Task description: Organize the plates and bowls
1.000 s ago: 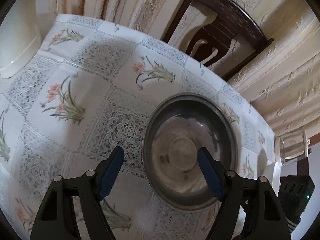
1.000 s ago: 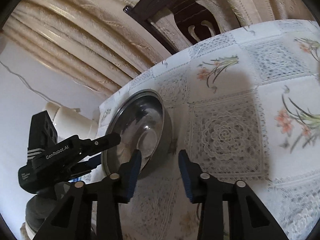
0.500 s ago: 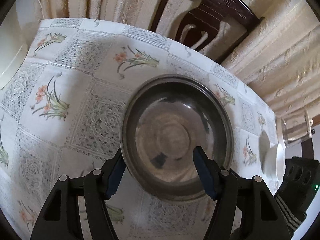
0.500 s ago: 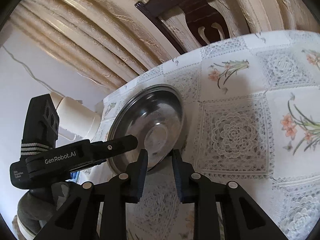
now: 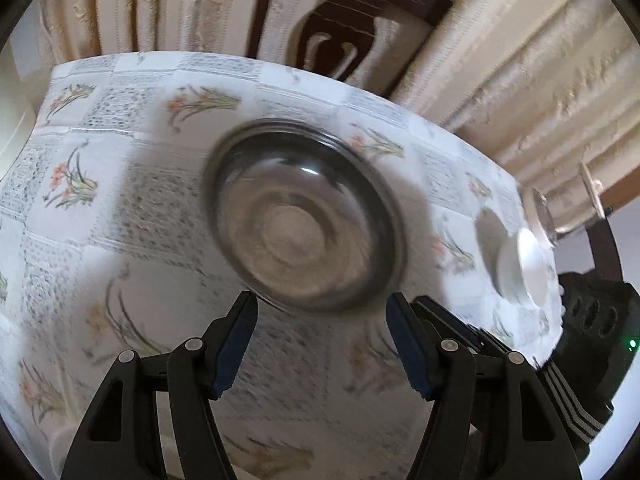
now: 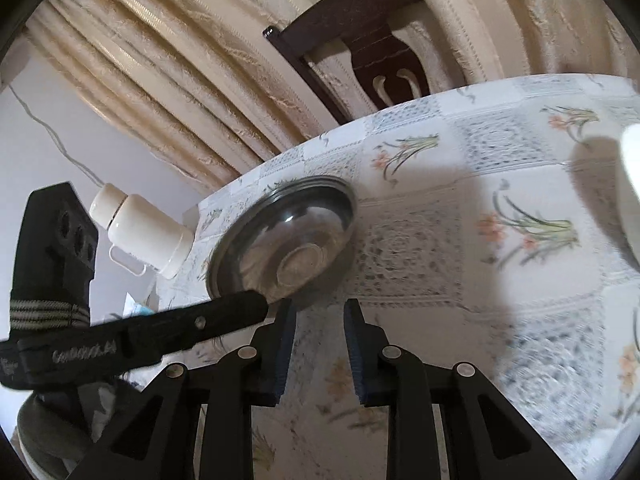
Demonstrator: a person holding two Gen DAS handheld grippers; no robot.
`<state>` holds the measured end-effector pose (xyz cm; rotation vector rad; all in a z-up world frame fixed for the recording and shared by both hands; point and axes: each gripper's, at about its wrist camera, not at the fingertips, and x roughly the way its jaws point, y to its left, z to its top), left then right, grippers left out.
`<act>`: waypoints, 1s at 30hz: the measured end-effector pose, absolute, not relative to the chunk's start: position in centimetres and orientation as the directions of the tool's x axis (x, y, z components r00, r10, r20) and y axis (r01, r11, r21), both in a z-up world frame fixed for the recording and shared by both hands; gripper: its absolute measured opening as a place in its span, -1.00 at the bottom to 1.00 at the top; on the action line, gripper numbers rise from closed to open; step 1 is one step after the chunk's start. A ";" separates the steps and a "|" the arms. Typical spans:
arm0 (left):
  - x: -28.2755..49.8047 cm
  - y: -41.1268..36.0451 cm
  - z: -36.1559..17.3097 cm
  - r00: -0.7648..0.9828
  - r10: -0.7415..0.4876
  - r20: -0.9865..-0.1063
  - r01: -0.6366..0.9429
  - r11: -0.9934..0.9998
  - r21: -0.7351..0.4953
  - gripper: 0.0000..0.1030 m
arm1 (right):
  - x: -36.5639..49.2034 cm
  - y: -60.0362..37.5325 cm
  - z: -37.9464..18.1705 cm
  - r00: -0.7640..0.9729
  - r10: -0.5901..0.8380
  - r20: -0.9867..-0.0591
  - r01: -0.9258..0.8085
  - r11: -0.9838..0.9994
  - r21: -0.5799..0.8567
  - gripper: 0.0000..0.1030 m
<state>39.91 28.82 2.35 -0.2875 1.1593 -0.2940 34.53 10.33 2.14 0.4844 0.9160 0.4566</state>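
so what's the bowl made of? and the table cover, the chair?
Bowl: looks like polished steel, grey with mirror glints and a rolled rim. Table cover: lace-and-flower print; fabric or vinyl, blur leaves it open. Chair: dark wood, seemingly varnished, with a carved back.

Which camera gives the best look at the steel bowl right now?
The left wrist view: the steel bowl sits central, its whole rim and inside visible, though motion-blurred. The right wrist view shows it sharper but from a low side angle, with the left gripper covering its near edge.
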 end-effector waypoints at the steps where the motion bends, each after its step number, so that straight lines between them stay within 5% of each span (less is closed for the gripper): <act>1: 39.6 28.4 2.5 0.371 -0.373 -0.850 0.086 0.925 -0.369 0.31 | 34.5 10.0 2.2 0.535 0.558 -0.634 -0.153 0.802 0.577 -0.48; 6: 39.0 28.3 3.1 0.379 -0.368 -0.849 0.070 0.926 -0.371 0.31 | 34.3 8.1 1.9 0.557 0.541 -0.630 -0.089 0.793 0.603 -0.47; 10: 39.1 30.5 2.9 0.366 -0.398 -0.841 0.001 0.904 -0.428 0.31 | 35.0 7.9 1.4 0.548 0.561 -0.621 -0.057 0.766 0.641 -0.23; 23: 44.9 35.4 0.4 0.381 -0.340 -0.860 -0.116 0.905 -0.409 0.29 | 39.6 11.1 -0.5 0.525 0.562 -0.640 -0.081 0.781 0.619 -0.20; 30: 46.8 34.9 -1.0 0.357 -0.334 -0.872 -0.082 0.919 -0.386 -0.26 | 39.7 11.3 -1.0 0.497 0.576 -0.648 -0.100 0.780 0.617 -0.58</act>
